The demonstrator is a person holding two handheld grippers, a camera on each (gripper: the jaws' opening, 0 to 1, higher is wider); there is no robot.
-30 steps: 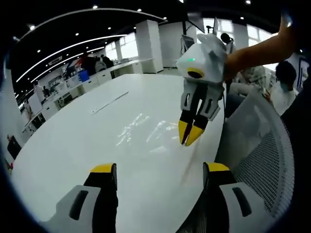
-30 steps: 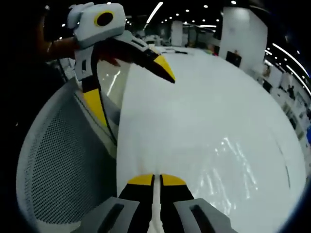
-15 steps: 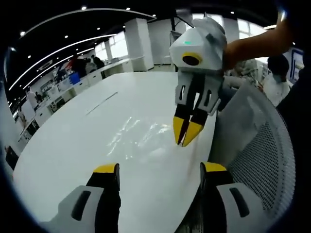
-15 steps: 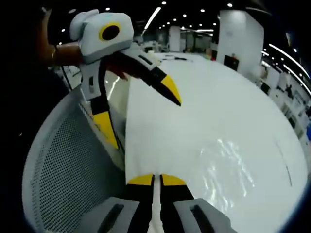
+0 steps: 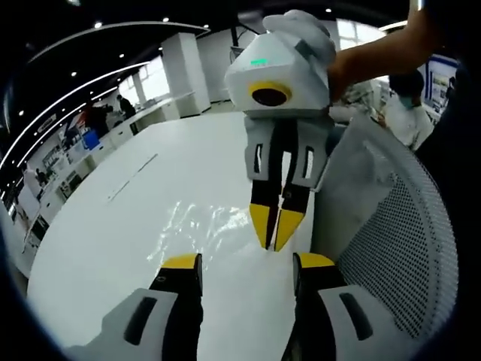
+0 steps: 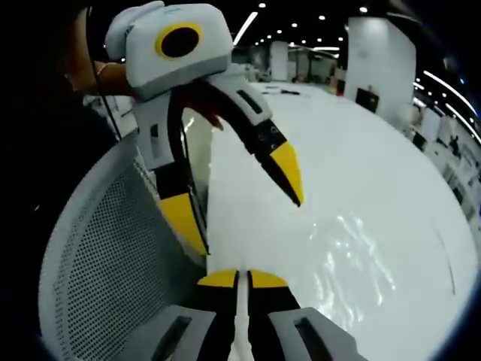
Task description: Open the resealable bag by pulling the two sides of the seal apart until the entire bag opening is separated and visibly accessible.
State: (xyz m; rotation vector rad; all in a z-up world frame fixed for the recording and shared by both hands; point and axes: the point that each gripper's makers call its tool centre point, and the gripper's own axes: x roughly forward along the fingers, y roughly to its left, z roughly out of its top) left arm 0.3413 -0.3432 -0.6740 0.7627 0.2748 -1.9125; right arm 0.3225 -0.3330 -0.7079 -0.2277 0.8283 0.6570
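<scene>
A clear resealable bag (image 5: 207, 222) lies flat on the white table (image 5: 105, 241) and shows mostly as glints (image 6: 353, 252). My right gripper (image 5: 274, 244) comes down from the upper right with its jaws together at the bag's near edge. In the right gripper view its own yellow tips (image 6: 242, 280) are shut on a thin pale strip of that edge. My left gripper (image 5: 246, 263) is open, one jaw on either side of the right gripper's tips and just short of them. In the right gripper view the left gripper (image 6: 251, 226) reaches in from the left, spread wide over the table edge.
A grey mesh chair back (image 5: 398, 248) stands against the table's near edge, close beside both grippers (image 6: 105, 263). A thin long strip (image 5: 131, 177) lies further out on the table. People sit in the background (image 5: 406, 98), and desks line the far side of the room.
The two grippers have drawn closer together; the right one now looms larger and lower in front of the left jaws. The left jaws stand somewhat narrower. The right gripper stays shut.
</scene>
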